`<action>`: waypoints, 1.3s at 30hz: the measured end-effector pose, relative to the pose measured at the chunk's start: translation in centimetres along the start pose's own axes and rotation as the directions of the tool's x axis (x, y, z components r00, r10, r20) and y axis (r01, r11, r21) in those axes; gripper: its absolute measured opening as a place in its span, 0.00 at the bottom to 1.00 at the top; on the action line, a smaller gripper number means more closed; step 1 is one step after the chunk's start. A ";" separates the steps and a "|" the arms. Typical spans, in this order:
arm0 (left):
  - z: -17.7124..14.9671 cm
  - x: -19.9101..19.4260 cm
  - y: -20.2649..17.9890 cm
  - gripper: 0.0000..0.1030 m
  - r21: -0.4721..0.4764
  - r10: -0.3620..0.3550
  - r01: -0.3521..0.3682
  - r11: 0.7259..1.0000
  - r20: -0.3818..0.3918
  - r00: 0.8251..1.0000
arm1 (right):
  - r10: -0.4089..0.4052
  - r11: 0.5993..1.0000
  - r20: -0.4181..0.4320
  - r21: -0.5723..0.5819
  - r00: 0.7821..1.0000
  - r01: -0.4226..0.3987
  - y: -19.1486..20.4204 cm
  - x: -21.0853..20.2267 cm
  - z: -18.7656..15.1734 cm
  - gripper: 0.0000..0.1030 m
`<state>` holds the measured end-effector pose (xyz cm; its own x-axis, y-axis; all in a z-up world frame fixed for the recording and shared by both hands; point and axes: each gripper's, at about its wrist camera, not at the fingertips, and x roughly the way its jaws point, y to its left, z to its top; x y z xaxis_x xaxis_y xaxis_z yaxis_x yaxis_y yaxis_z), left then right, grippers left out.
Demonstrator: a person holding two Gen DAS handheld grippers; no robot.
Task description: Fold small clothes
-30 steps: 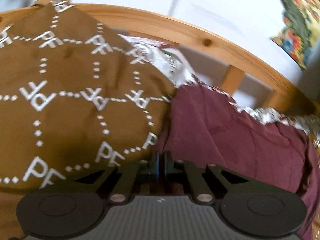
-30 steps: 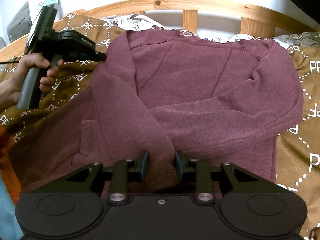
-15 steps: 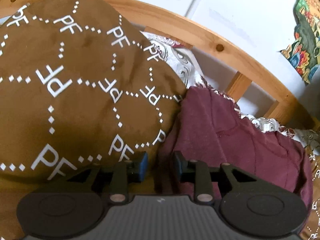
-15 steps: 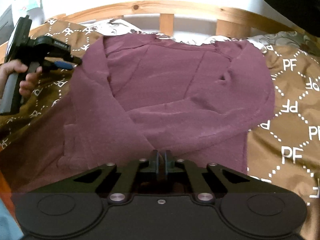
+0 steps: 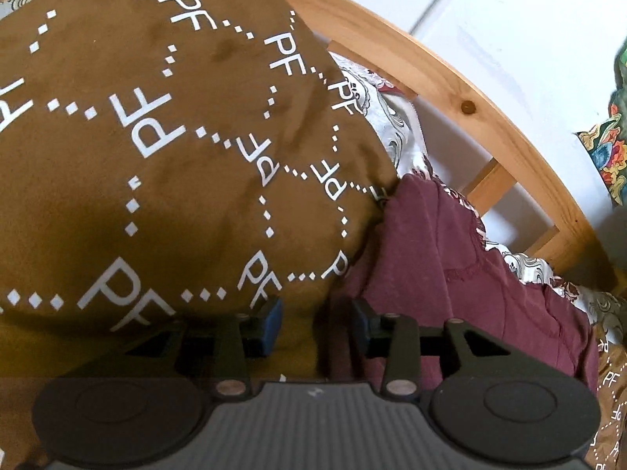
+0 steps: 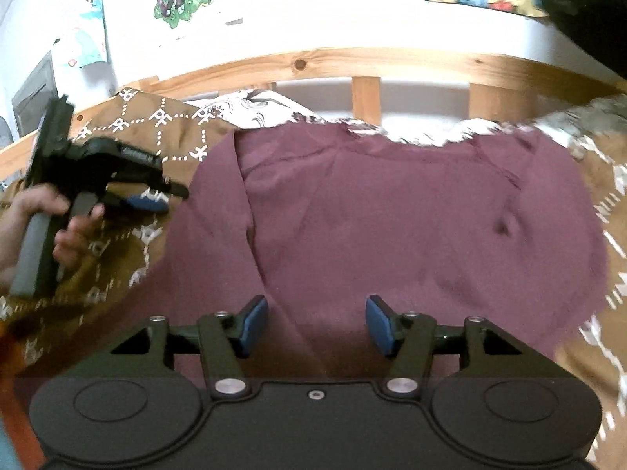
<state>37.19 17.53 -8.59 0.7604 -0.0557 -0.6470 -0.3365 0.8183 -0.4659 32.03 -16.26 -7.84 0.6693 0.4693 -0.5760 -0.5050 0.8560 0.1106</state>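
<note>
Sweater [image 6: 392, 215] spread whole only in right view; left shows edge.

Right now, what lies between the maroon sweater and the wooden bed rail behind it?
In the right wrist view, a strip of white patterned sheet lies between the maroon sweater and the wooden bed rail.

Ahead of the right gripper [image 6: 316, 325] the flat maroon sweater [image 6: 392, 219] lies unobstructed up to the wooden bed rail [image 6: 366, 62], the left gripper [image 6: 151, 196] hovering off to its left.
</note>
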 end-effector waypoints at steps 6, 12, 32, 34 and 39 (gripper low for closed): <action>0.4 0.7 0.4 0.26 0.003 -0.031 0.031 1.000 -0.027 0.999 | 0.088 0.996 0.016 -0.009 0.996 -0.087 3.3 6.9 5.0 0.44; 0.7 1.0 1.3 0.24 -0.055 -0.066 0.063 0.996 -0.044 0.997 | 0.151 0.988 -0.041 0.018 0.988 -0.151 5.4 11.6 6.3 0.01; 0.5 2.2 -0.6 0.31 0.085 -0.115 0.115 0.990 -0.007 0.993 | 0.035 0.994 -0.034 0.101 0.999 -0.031 3.3 10.2 5.0 0.02; 0.6 2.2 -0.8 0.01 0.086 -0.121 0.123 0.989 -0.018 0.992 | 0.031 0.996 -0.038 0.084 0.999 -0.028 3.5 10.1 5.1 0.02; 0.3 1.0 -1.7 0.00 0.077 0.005 -0.008 0.997 0.038 0.999 | 0.013 0.999 -0.036 0.041 0.999 -0.011 4.2 10.1 5.3 0.02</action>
<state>38.67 16.28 -8.26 0.7794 -0.0301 -0.6258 -0.2987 0.8602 -0.4134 39.53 -6.76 -8.86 0.6425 0.4721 -0.6035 -0.4901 0.8587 0.1500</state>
